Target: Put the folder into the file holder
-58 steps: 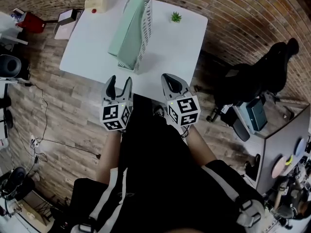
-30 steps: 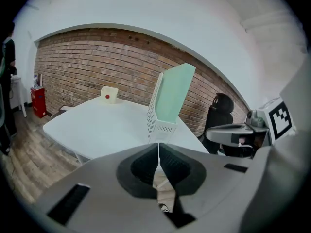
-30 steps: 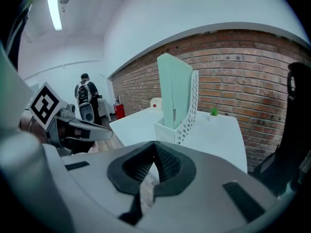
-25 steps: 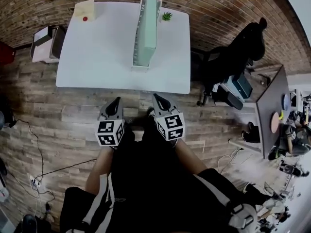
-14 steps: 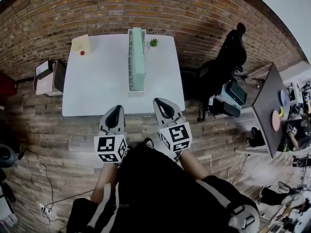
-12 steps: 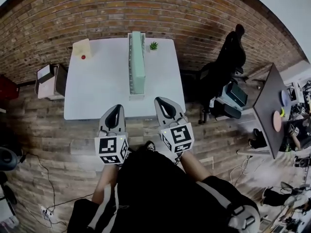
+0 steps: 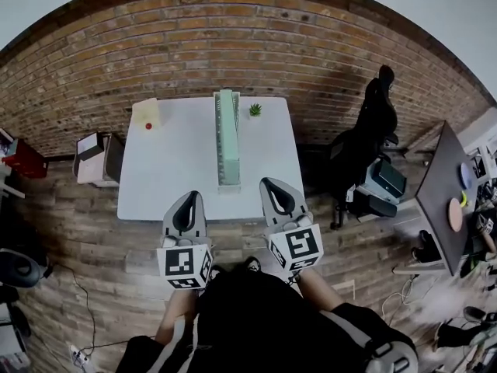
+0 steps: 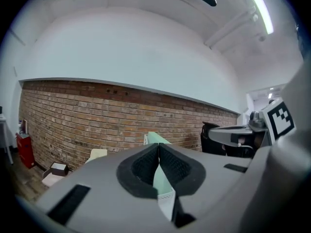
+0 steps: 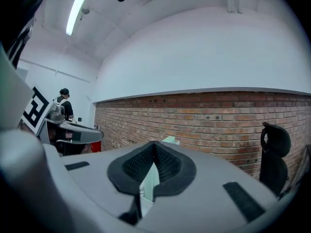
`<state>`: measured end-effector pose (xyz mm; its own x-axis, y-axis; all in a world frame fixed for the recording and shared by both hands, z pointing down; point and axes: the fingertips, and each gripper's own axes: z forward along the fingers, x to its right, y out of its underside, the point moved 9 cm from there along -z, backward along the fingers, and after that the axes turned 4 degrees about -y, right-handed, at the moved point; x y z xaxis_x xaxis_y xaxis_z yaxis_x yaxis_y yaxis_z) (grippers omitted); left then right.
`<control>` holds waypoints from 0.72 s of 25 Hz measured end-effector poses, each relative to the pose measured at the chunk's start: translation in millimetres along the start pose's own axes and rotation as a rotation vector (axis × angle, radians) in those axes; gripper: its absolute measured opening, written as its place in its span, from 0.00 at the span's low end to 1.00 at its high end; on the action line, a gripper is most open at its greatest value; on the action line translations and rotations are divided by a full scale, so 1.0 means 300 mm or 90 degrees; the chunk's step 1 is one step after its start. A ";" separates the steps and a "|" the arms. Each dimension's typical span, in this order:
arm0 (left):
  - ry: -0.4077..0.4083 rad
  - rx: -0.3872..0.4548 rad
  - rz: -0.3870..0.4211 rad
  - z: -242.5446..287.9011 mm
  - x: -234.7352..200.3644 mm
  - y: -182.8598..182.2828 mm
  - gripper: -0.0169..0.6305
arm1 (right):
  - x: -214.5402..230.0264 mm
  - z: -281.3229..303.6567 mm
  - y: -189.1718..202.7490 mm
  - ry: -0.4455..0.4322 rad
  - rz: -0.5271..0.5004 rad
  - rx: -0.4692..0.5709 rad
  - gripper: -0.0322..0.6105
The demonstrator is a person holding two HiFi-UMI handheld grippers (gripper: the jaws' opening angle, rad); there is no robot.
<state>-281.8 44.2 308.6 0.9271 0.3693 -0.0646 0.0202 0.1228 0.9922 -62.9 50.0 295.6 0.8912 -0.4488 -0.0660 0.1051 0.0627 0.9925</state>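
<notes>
Withdrawn from table [image 7: 171,169] since earlier frames: then over its near edge, now short of it, above plank floor [image 7: 85,247]. Table seen further off, with more wall in view.

Left gripper [image 7: 187,196] [image 8: 158,145]: closed, pads meeting at the tips, nothing clamped. Held beside right gripper, apart from it, both aimed at table.

Right gripper [image 7: 272,182] [image 9: 154,143]: likewise closed, pads together at the tips, empty.

Folder [image 7: 226,134] [image 8: 156,138] [image 9: 171,140]: mint green, standing on edge inside holder, touched by neither gripper. Visible beyond the closed jaws in both gripper views, well apart from them.

Holder [image 7: 235,103]: white mesh, upright on table, long axis running from front toward back, slightly right of table centre. Near end set back from the front edge.

Around holder, on table:
- Plant [image 7: 255,109], small and green, just right of holder's far end.
- Box [image 7: 145,113], pale yellow, at far left corner, with a small red item at its front.

Beyond table:
- Brick wall [image 7: 233,45] directly behind.
- Black chair [image 7: 371,130] to the right.
- Low cabinet [image 7: 97,158] to the left, near the table's side.
</notes>
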 end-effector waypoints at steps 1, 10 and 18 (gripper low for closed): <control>0.001 0.004 0.000 0.002 0.002 -0.005 0.06 | 0.003 0.002 -0.006 0.000 -0.002 0.001 0.06; 0.002 0.019 0.013 0.020 0.023 -0.029 0.06 | 0.031 -0.005 -0.016 0.007 -0.023 0.001 0.06; 0.006 0.020 0.004 0.021 0.039 -0.027 0.06 | 0.040 -0.030 0.000 0.008 -0.020 -0.003 0.06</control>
<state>-268.7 41.7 300.3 0.9235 0.3791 -0.0590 0.0261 0.0913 0.9955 -48.2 52.5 294.0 0.8931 -0.4391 -0.0980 0.1350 0.0539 0.9894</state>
